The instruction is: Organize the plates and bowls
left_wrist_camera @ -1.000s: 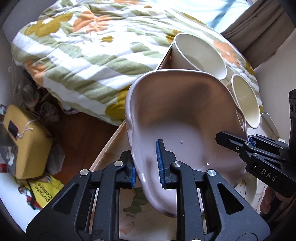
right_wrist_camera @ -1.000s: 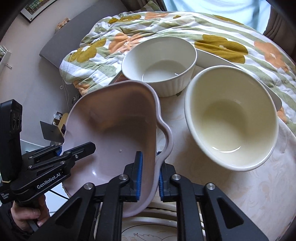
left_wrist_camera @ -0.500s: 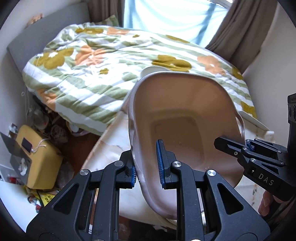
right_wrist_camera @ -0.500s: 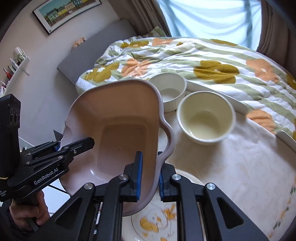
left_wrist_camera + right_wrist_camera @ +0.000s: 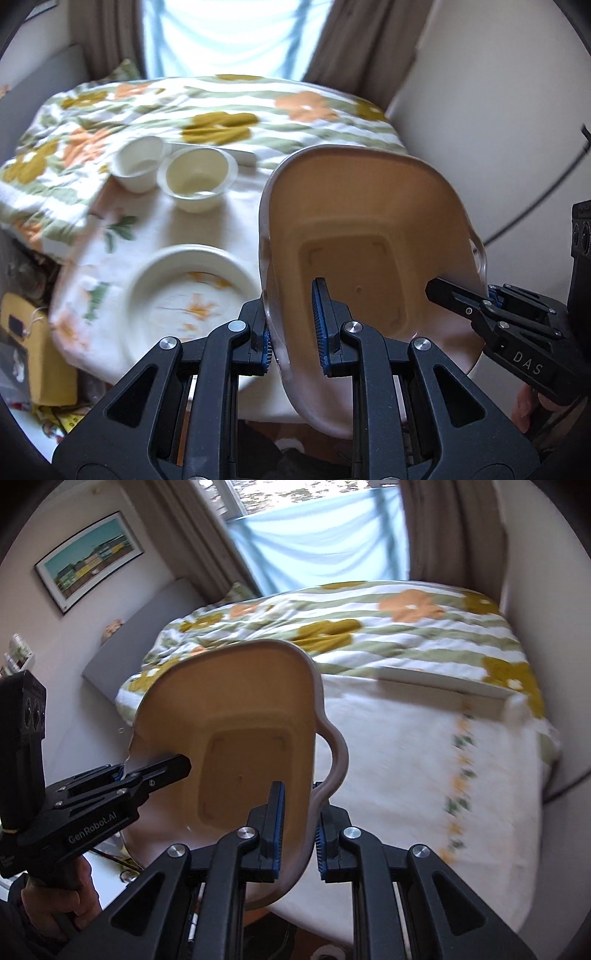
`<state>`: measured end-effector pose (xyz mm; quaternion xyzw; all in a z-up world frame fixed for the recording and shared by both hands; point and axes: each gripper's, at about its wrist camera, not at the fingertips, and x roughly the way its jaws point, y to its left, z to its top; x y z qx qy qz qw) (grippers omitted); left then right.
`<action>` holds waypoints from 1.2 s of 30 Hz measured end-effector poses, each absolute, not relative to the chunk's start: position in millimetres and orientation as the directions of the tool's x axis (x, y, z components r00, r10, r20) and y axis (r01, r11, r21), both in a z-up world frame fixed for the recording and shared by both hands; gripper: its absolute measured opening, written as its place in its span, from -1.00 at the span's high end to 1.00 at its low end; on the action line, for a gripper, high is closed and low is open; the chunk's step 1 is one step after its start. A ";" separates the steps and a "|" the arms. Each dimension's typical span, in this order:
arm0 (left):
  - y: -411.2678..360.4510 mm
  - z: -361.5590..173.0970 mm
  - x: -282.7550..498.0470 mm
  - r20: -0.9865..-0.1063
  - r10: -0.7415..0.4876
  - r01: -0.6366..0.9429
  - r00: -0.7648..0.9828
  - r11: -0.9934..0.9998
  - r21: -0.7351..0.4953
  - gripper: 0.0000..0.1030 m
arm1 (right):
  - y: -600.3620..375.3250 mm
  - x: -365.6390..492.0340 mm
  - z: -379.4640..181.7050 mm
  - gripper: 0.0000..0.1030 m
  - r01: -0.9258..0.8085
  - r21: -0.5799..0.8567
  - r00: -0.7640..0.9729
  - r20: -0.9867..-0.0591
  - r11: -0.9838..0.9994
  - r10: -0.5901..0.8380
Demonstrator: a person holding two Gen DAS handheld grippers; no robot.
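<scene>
Left gripper (image 5: pixel 295 326) clamps dish (image 5: pixel 369 240); bowls (image 5: pixel 195 179) show only here.

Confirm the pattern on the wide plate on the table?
White plate with orange-yellow floral print, blurred; left wrist view shows it best.

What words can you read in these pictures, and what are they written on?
"DAS": on the side of the right hand-held gripper, seen from the left wrist view.
"GenRobot.AI": on the side of the left hand-held gripper, seen from the right wrist view.
Smaller print at that gripper's lower left edge is too small to read.
The framed picture on the wall shows no readable words.
</scene>
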<state>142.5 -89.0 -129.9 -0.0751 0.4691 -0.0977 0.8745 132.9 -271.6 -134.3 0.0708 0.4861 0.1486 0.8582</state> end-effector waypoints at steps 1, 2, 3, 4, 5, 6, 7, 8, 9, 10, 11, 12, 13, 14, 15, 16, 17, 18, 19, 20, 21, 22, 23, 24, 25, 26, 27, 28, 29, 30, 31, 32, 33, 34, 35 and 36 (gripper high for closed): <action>-105.7 -135.1 143.3 -0.811 -0.265 0.127 0.522 0.964 -0.233 0.69 | -284.5 127.9 -136.3 0.74 -0.158 0.261 0.486 -0.819 0.952 0.305; -119.4 -140.7 145.1 -0.817 -0.281 0.150 0.504 0.960 -0.237 0.69 | -296.9 124.6 -139.5 0.74 -0.126 0.258 0.487 -0.825 0.958 0.286; -136.2 -147.1 146.3 -0.823 -0.295 0.173 0.486 0.955 -0.241 0.69 | -306.5 123.5 -143.0 0.74 -0.095 0.258 0.484 -0.832 0.961 0.271; -152.1 -154.4 147.6 -0.829 -0.308 0.196 0.467 0.950 -0.243 0.69 | -316.7 121.6 -148.0 0.74 -0.067 0.258 0.480 -0.839 0.964 0.258; -165.3 -162.1 149.7 -0.835 -0.319 0.217 0.448 0.945 -0.244 0.69 | -327.7 119.5 -153.7 0.74 -0.037 0.255 0.476 -0.846 0.966 0.242; -176.5 -170.5 152.5 -0.841 -0.328 0.235 0.430 0.940 -0.247 0.69 | -335.6 119.6 -159.9 0.74 -0.013 0.253 0.471 -0.852 0.967 0.230; -187.9 -180.1 156.2 -0.848 -0.336 0.249 0.410 0.935 -0.251 0.69 | -344.7 119.1 -168.1 0.74 0.013 0.253 0.465 -0.858 0.967 0.218; -197.4 -189.3 159.1 -0.854 -0.342 0.260 0.393 0.932 -0.254 0.69 | -353.0 116.8 -173.7 0.74 0.032 0.252 0.461 -0.862 0.967 0.210; -208.1 -198.6 162.4 -0.859 -0.346 0.269 0.377 0.928 -0.256 0.69 | -361.4 116.4 -180.6 0.74 0.049 0.249 0.456 -0.867 0.967 0.200; -216.0 -207.3 165.5 -0.864 -0.349 0.279 0.363 0.925 -0.256 0.69 | -365.1 116.2 -186.8 0.74 0.063 0.243 0.451 -0.872 0.968 0.190; -222.1 -216.5 166.5 -0.870 -0.347 0.289 0.352 0.924 -0.251 0.69 | -370.9 116.3 -194.5 0.74 0.077 0.241 0.442 -0.878 0.968 0.183; -228.0 -224.1 167.1 -0.874 -0.345 0.296 0.344 0.923 -0.247 0.69 | -375.7 116.4 -201.8 0.74 0.092 0.245 0.436 -0.881 0.965 0.182; -231.4 -231.8 168.4 -0.875 -0.345 0.300 0.339 0.921 -0.247 0.69 | -378.8 116.1 -207.5 0.74 0.103 0.249 0.435 -0.882 0.963 0.182; -233.7 -238.1 170.2 -0.878 -0.345 0.304 0.333 0.920 -0.247 0.69 | -385.4 114.7 -212.3 0.74 0.108 0.251 0.434 -0.883 0.962 0.181; -234.5 -245.2 174.6 -0.880 -0.346 0.307 0.326 0.919 -0.248 0.69 | -389.6 112.8 -218.0 0.74 0.112 0.250 0.434 -0.883 0.962 0.179; -236.4 -252.0 177.4 -0.882 -0.347 0.309 0.319 0.918 -0.249 0.69 | -391.5 114.1 -222.7 0.74 0.116 0.250 0.435 -0.883 0.961 0.177; -238.3 -257.4 179.1 -0.885 -0.345 0.309 0.312 0.918 -0.248 0.69 | -393.7 113.0 -224.6 0.74 0.120 0.254 0.431 -0.884 0.960 0.180; -239.9 -262.1 180.7 -0.888 -0.342 0.309 0.306 0.918 -0.247 0.69 | -394.1 113.0 -227.8 0.74 0.124 0.257 0.427 -0.886 0.958 0.183; -241.6 -266.3 181.8 -0.891 -0.339 0.307 0.302 0.919 -0.246 0.69 | -395.6 112.9 -231.8 0.74 0.126 0.261 0.426 -0.885 0.957 0.186; -241.7 -268.1 180.4 -0.893 -0.336 0.306 0.301 0.920 -0.243 0.69 | -396.0 113.4 -235.0 0.74 0.126 0.265 0.426 -0.885 0.956 0.189; -243.7 -270.7 180.6 -0.895 -0.331 0.307 0.298 0.921 -0.239 0.69 | -396.5 113.0 -237.9 0.74 0.127 0.266 0.425 -0.885 0.956 0.189; -241.9 -274.0 184.2 -0.898 -0.327 0.309 0.295 0.922 -0.234 0.69 | -396.7 113.3 -239.1 0.74 0.129 0.266 0.425 -0.885 0.955 0.189; -243.6 -276.3 187.9 -0.900 -0.322 0.312 0.293 0.922 -0.228 0.69 | -396.9 112.4 -240.8 0.74 0.132 0.267 0.424 -0.886 0.955 0.189; -245.1 -278.0 189.9 -0.901 -0.319 0.313 0.293 0.923 -0.225 0.69 | -395.9 111.2 -241.7 0.74 0.137 0.270 0.421 -0.887 0.953 0.190; -246.2 -278.9 191.7 -0.902 -0.316 0.312 0.293 0.924 -0.222 0.69 | -396.3 111.2 -242.5 0.74 0.141 0.275 0.420 -0.887 0.951 0.194; -246.4 -279.7 194.2 -0.902 -0.315 0.312 0.294 0.924 -0.221 0.69 | -396.7 110.4 -244.3 0.74 0.142 0.277 0.419 -0.887 0.950 0.196; -249.2 -279.4 194.8 -0.902 -0.312 0.312 0.298 0.925 -0.217 0.69 | -396.5 109.8 -244.4 0.74 0.141 0.277 0.421 -0.886 0.950 0.196; -250.3 -279.3 194.6 -0.903 -0.306 0.314 0.301 0.926 -0.209 0.69 | -398.6 111.3 -247.8 0.74 0.141 0.278 0.419 -0.886 0.950 0.197; -250.4 -280.0 196.4 -0.905 -0.300 0.317 0.302 0.927 -0.201 0.69 | -398.5 111.2 -248.6 0.74 0.143 0.279 0.416 -0.888 0.950 0.198; -252.0 -280.5 197.8 -0.905 -0.297 0.320 0.304 0.927 -0.196 0.69 | -399.4 111.5 -249.8 0.74 0.146 0.282 0.417 -0.887 0.948 0.199; -250.6 -280.2 197.5 -0.905 -0.295 0.322 0.306 0.927 -0.194 0.69 | -400.9 111.9 -251.4 0.74 0.148 0.286 0.418 -0.886 0.947 0.202; -250.8 -279.9 197.8 -0.904 -0.294 0.323 0.309 0.927 -0.191 0.69 | -401.3 111.7 -251.7 0.74 0.152 0.290 0.418 -0.885 0.945 0.205; -251.0 -279.5 198.6 -0.904 -0.292 0.324 0.313 0.927 -0.188 0.66 | -402.0 111.7 -252.2 0.74 0.156 0.295 0.418 -0.884 0.943 0.207; -251.4 -279.4 198.8 -0.905 -0.290 0.325 0.313 0.927 -0.185 0.63 | -403.3 111.9 -252.4 0.74 0.163 0.300 0.421 -0.883 0.940 0.209; -251.9 -279.8 199.0 -0.906 -0.286 0.327 0.310 0.928 -0.181 0.61 | -404.4 112.2 -252.8 0.74 0.169 0.308 0.422 -0.881 0.936 0.213; -252.2 -279.3 197.6 -0.908 -0.282 0.330 0.309 0.928 -0.176 0.55 | -406.0 112.2 -253.7 0.74 0.175 0.317 0.423 -0.879 0.932 0.220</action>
